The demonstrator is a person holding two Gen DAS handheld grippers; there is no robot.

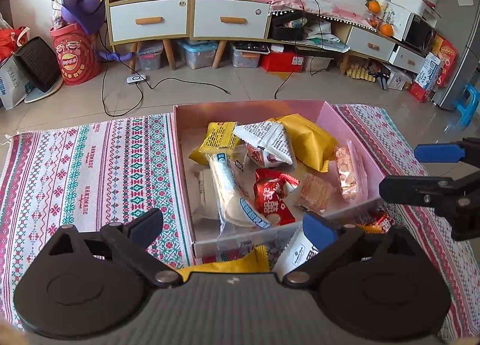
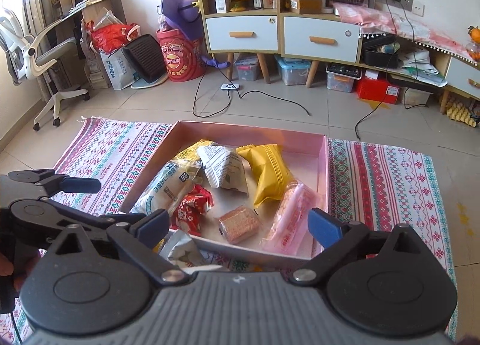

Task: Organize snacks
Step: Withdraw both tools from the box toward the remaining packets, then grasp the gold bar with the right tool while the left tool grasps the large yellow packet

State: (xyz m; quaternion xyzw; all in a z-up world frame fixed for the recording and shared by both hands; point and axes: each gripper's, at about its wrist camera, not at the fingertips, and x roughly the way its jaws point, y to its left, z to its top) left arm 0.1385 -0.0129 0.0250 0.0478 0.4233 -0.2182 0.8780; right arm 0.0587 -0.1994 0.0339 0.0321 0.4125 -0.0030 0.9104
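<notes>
A pink box (image 1: 330, 111) (image 2: 325, 171) on a patterned cloth holds several wrapped snacks: yellow packs (image 1: 312, 141) (image 2: 267, 174), a white printed pack (image 1: 270, 141), a red pack (image 1: 271, 198) (image 2: 192, 210), a wafer (image 2: 238, 223) and a pink biscuit sleeve (image 1: 349, 174) (image 2: 291, 222). My left gripper (image 1: 232, 225) is open at the box's near edge, above a yellow pack (image 1: 234, 264) and a white pack (image 1: 292, 255) lying outside. My right gripper (image 2: 238, 225) is open over the box's near wall; a silver pack (image 2: 183, 250) lies outside by its left finger. It also shows in the left wrist view (image 1: 420, 171).
The patterned cloth (image 1: 90, 171) (image 2: 390, 183) lies on a tiled floor. Behind stand drawer cabinets (image 1: 192, 18), a red snack tub (image 1: 78, 54), storage bins, loose cables (image 1: 135, 96) and an office chair (image 2: 39, 54). An orange-red pack (image 1: 375, 222) lies outside the box's right corner.
</notes>
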